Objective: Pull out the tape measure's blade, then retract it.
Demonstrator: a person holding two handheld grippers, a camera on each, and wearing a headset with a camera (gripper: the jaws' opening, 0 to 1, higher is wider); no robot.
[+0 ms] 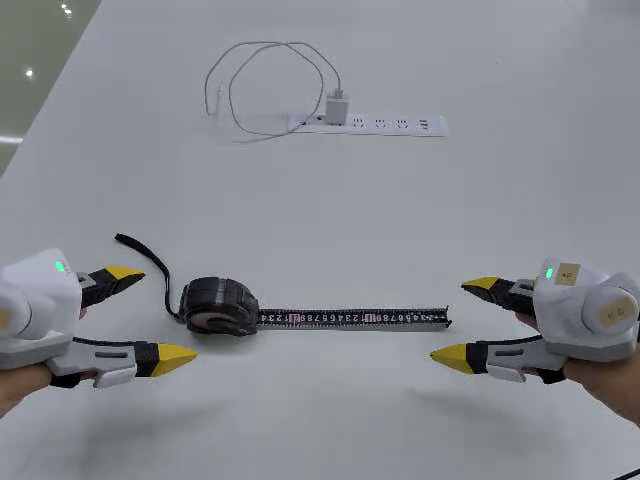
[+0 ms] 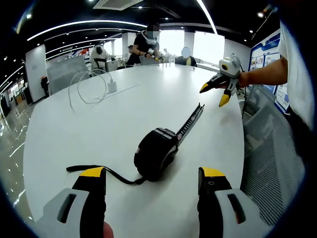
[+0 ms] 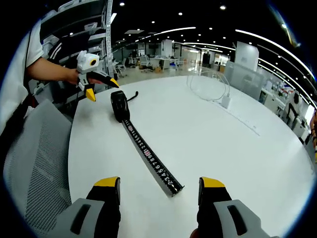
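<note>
1. Two grippers flank the tape measure, which lies on the white table at about 7 o'clock in the head view, near the front edge
2. Its blade is drawn out and lies flat, running from the case toward 3 o'clock with the numbers facing up. Since nothing grips it, I judge a lock or friction is keeping it extended
3. The left gripper sits at 9 o'clock of the case with its jaws spread wide and nothing between them. It points along the case, probably placed to steady the body or reach the lock
4. The right gripper is at 3 o'clock, jaws also wide apart and empty. Its tips stand either side of the blade's end hook without touching it, a likely spot for guiding the tip back
5. The black wrist strap trails from the case toward 10 o'clock, close to the left gripper's far jaw, and could snag
6. A power strip with a looped cable lies well apart at 12 o'clock, clear of the work
7. The pull-out looks done, and retraction is the step not yet made
</note>
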